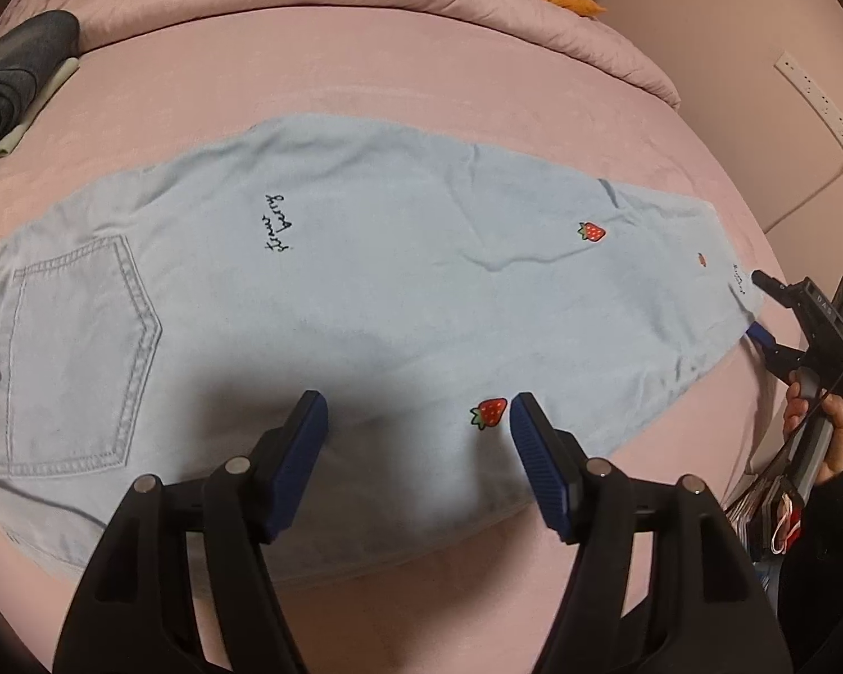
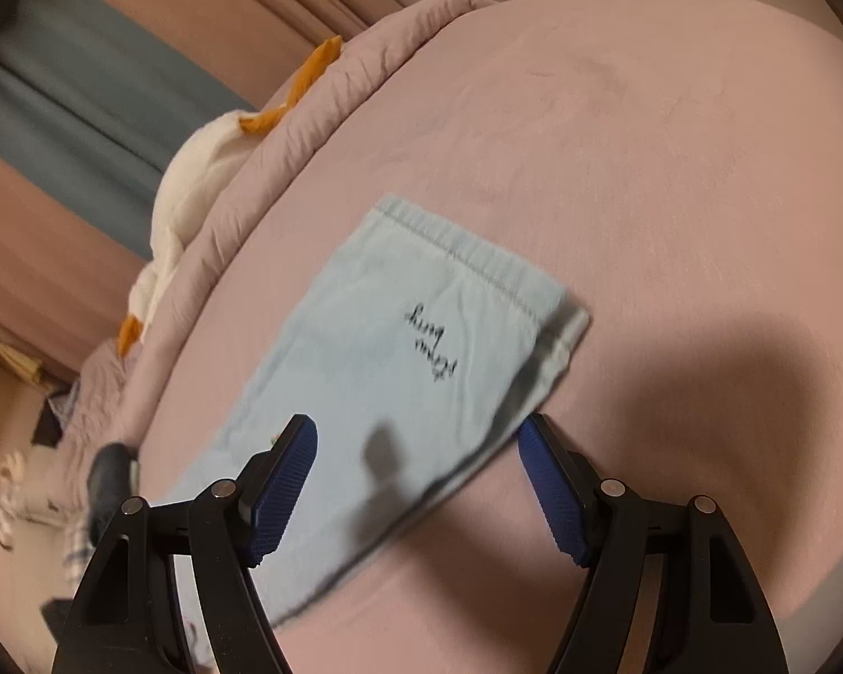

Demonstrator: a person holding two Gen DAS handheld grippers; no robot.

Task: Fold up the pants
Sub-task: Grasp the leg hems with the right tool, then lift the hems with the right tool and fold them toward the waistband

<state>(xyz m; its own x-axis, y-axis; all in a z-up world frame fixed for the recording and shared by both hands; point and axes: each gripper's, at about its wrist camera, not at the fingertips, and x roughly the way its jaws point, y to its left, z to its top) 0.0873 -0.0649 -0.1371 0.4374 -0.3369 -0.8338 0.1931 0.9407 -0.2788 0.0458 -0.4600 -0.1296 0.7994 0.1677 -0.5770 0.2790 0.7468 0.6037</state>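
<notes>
Light blue pants (image 1: pixel 365 292) with strawberry patches and black script lie flat on the pink bed, folded lengthwise, back pocket at the left, hem at the right. My left gripper (image 1: pixel 418 410) is open and empty, hovering over the near edge by a strawberry patch (image 1: pixel 489 413). My right gripper (image 2: pixel 416 438) is open and empty above the leg end (image 2: pixel 410 348), whose hem points away. The right gripper also shows in the left wrist view (image 1: pixel 758 309) at the hem, a hand holding it.
A pink quilt (image 1: pixel 365 5) and a white and orange plush toy (image 2: pixel 196 168) lie along the bed's far side. Folded dark clothes (image 1: pixel 17 73) sit at the far left. A power strip (image 1: pixel 820 101) hangs on the wall to the right.
</notes>
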